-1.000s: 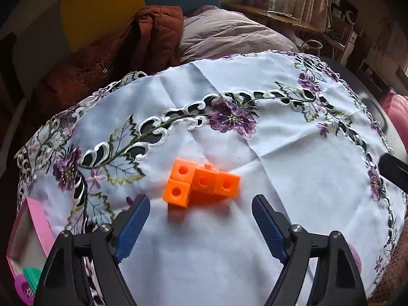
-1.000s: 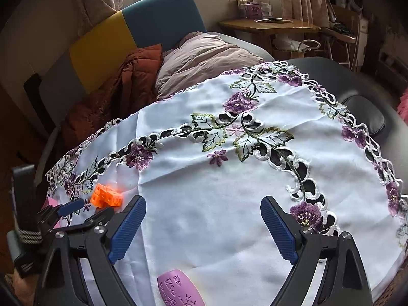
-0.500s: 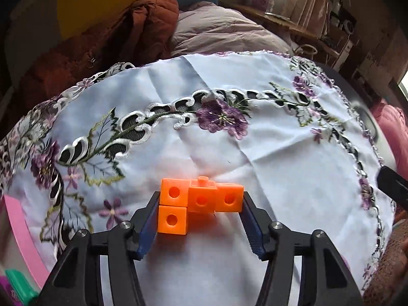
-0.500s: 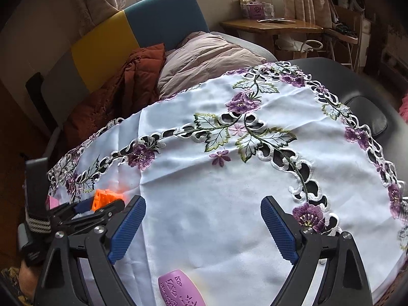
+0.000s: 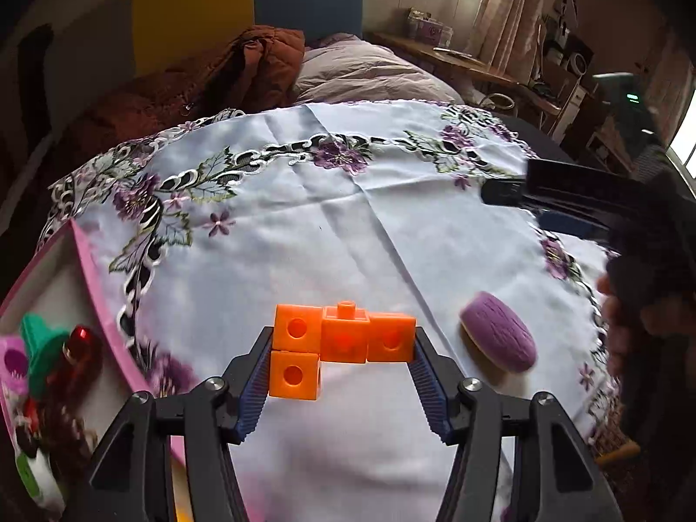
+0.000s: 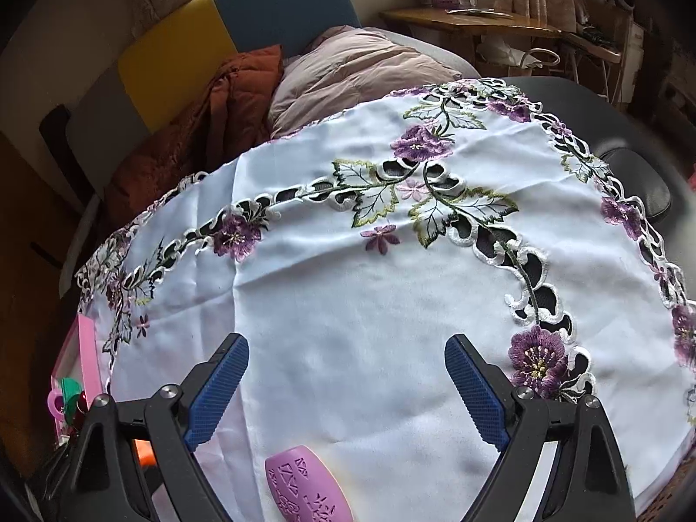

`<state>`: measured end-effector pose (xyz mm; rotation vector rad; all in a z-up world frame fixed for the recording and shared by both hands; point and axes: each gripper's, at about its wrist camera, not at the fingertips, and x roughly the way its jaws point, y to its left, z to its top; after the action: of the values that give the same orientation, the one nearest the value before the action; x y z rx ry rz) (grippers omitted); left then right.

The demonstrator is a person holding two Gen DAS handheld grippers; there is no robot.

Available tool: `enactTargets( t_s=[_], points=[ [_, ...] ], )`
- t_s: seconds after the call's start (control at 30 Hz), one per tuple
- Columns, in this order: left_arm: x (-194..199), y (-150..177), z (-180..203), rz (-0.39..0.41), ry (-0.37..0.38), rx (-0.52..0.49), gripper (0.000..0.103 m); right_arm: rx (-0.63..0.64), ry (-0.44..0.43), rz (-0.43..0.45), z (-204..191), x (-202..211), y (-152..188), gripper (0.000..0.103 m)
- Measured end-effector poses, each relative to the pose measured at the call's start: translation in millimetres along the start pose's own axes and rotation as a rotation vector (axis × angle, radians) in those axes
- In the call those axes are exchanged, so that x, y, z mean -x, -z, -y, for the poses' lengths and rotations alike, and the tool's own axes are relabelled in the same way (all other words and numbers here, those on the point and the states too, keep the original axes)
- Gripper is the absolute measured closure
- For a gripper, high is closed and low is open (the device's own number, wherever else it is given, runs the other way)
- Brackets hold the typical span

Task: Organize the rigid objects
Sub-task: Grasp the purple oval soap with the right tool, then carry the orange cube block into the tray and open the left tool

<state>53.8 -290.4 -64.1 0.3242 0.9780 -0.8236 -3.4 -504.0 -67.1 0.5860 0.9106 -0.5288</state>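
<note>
Change since earlier: the left gripper [image 5: 341, 363], which was open around the orange blocks on the cloth a second ago, now clamps them and holds them lifted; a pink box and a purple oval piece have come into its view.

Left wrist view, gripper: both blue pads press the outer sides of the blocks [image 5: 337, 346], closed on them.
Left wrist view, blocks: four joined orange cubes, three in a row and one under the left end, with round holes on the front faces and a stud on top of the middle cube.
Left wrist view, cloth: a white tablecloth [image 5: 348, 226] with purple flower embroidery lies below the blocks.
Left wrist view, box: a pink-rimmed box [image 5: 93, 300] sits at the left edge of the table, holding a green piece [image 5: 41, 348] and a red piece [image 5: 80, 343].
Left wrist view, oval: a purple ridged oval [image 5: 498, 339] lies on the cloth to the right of the blocks, apart from them.
Left wrist view, right side: the dark body of the other gripper is blurred at the right edge.

Right wrist view, gripper: the right gripper [image 6: 346, 387] hangs over bare cloth with its fingers wide apart, holding nothing.
Right wrist view, oval: the oval [image 6: 306, 485], patterned on its top, lies near the bottom between the fingers, touching neither.
Right wrist view, box: the box [image 6: 85, 359] shows at far left.
</note>
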Motion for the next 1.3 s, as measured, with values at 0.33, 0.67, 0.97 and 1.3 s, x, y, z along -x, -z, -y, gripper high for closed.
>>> enactTargets(
  t_s=[0.33,0.67,0.97,1.3],
  points=[
    [50,48,-5,0.043,0.028,0.023,0.043,0.083,-0.052,-0.162,-19,-12,21,0.011],
    [79,68,-26,0.091,0.040,0.086,0.043,0.206,0.004,-0.222,-34,-3,57,0.012],
    [100,82,-46,0.132,0.026,0.138,0.043,0.385,0.066,-0.283,-61,-15,81,0.060],
    [131,92,-81,0.205,-0.100,0.228,0.043,0.415,0.043,-0.194,-76,-35,62,0.059]
  ],
)
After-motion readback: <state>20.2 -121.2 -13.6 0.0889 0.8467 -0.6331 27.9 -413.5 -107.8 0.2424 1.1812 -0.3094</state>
